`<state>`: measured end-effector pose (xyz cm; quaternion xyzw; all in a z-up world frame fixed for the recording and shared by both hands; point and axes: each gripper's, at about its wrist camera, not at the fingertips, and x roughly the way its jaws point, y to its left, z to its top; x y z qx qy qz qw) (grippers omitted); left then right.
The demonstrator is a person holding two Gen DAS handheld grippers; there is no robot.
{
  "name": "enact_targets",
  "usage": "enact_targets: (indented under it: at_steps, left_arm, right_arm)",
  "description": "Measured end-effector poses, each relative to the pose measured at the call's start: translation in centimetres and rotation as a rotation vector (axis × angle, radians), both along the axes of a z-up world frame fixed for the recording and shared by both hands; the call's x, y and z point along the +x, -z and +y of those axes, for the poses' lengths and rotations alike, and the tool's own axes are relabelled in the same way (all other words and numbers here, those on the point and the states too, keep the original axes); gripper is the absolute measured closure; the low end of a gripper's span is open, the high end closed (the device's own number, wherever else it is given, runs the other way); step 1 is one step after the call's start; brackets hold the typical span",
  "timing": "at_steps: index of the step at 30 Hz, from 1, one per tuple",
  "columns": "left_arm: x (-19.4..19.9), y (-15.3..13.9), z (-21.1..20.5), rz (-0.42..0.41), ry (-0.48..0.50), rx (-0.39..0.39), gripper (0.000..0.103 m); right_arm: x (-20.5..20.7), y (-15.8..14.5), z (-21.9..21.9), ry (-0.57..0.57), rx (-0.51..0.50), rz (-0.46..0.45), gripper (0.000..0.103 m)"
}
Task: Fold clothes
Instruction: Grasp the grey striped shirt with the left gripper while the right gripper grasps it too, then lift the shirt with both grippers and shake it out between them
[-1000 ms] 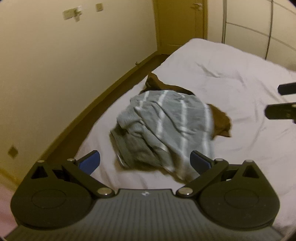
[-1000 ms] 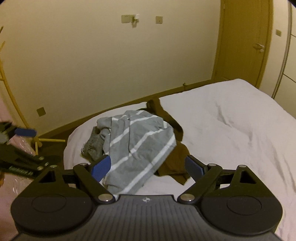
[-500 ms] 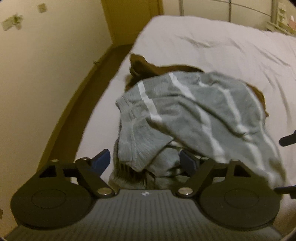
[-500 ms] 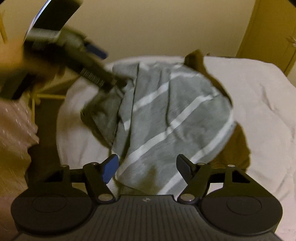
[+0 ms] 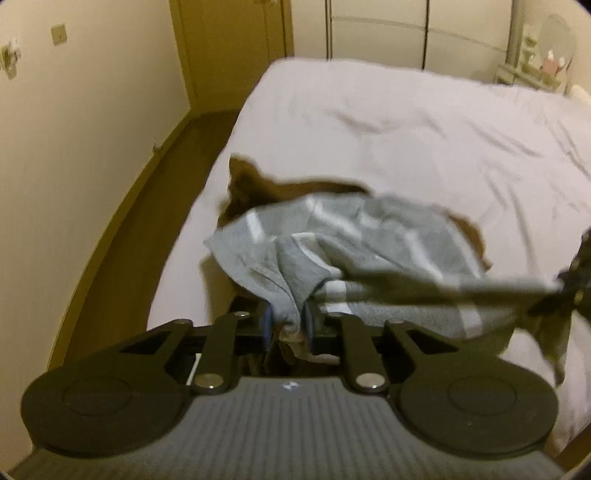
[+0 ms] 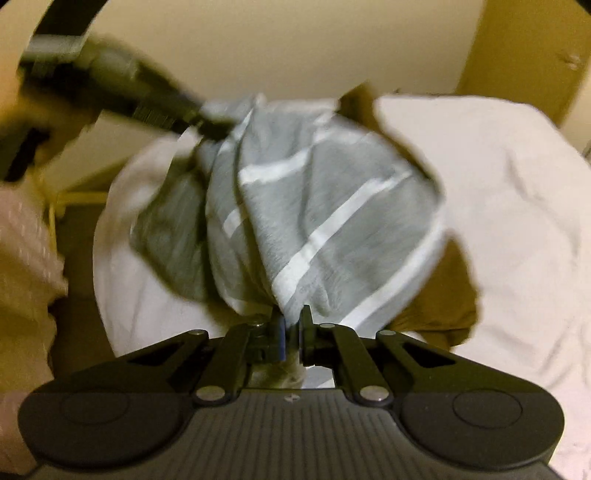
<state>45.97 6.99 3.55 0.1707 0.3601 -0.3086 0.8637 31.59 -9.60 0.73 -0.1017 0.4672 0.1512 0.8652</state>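
Note:
A grey garment with white stripes (image 5: 369, 240) (image 6: 325, 206) lies crumpled near the corner of a white bed. My left gripper (image 5: 288, 325) is shut on a bunched edge of it, cloth pinched between the blue pads. My right gripper (image 6: 291, 332) is shut on another edge of the same garment, at its near side. Between the two grips the fabric is drawn taut. In the right wrist view the left gripper (image 6: 207, 123) reaches in from the upper left. The right gripper (image 5: 570, 284) shows at the right edge of the left wrist view. Under the grey one lies a brown garment (image 5: 255, 188) (image 6: 436, 306).
The white bed (image 5: 424, 140) (image 6: 498, 206) stretches away beyond the clothes. A brown floor strip (image 5: 140, 229) runs between the bed and a cream wall. A wooden door (image 5: 229, 48) and wardrobe doors (image 5: 388, 33) stand at the far end. A pink sleeve (image 6: 22, 254) is at the left.
Both grippers came down onto the grey striped garment and went from wide open to shut on its edges. The cloth is now pulled tight between them.

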Motion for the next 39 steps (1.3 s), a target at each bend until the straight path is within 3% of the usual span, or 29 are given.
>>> enact_targets:
  at_steps: [3,7,12,18,22,26,29,34,36,39]
  left_arm:
    - [-0.6,-3.0,-1.3,-0.028,0.046,-0.055,0.099]
    - [-2.8,-6.8,-5.2,-0.057,0.208,-0.113,0.099]
    - [-7.9,-9.5,-11.3,-0.044,0.413,-0.162,0.099]
    - [-17.4,-11.1,-18.8,0.054,0.651,-0.207,0.099]
    - [-23.8,-13.2,-23.3,0.121,0.753,-0.234,0.099]
    - [-27.7,-13.3,-29.3,0.129,0.751,-0.217,0.099]
    - [-28.5,-12.3,-34.3,0.141,0.697,-0.193,0.099]
    - [-27.6,-9.8,-41.3,0.163,0.615,-0.151,0.097]
    - [-26.5,-8.4,-43.4,0.17,0.571,-0.108,0.092]
    - [-24.9,-7.0,-44.8,0.193,0.516,-0.053,0.078]
  right_arm:
    - [-0.6,-4.1,-2.3,0.086,0.041,-0.077,0.099]
    - [-2.7,-8.7,-5.8,0.209,0.048,-0.159,0.099]
    - [-7.7,-12.5,-11.1,0.385,0.023,-0.201,0.099]
    - [-18.6,-16.0,-17.8,0.61,-0.027,-0.218,0.099]
    - [-26.5,-18.5,-22.2,0.725,-0.029,-0.243,0.099]
    - [-31.9,-20.9,-27.7,0.74,0.0,-0.295,0.099]
    - [-34.2,-20.7,-32.9,0.716,-0.005,-0.334,0.098]
    - [-34.1,-17.2,-41.7,0.732,-0.032,-0.349,0.098]
    - [-33.4,-15.5,-44.3,0.742,-0.071,-0.34,0.098]
    - [-31.7,-12.7,-46.8,0.775,-0.126,-0.278,0.086]
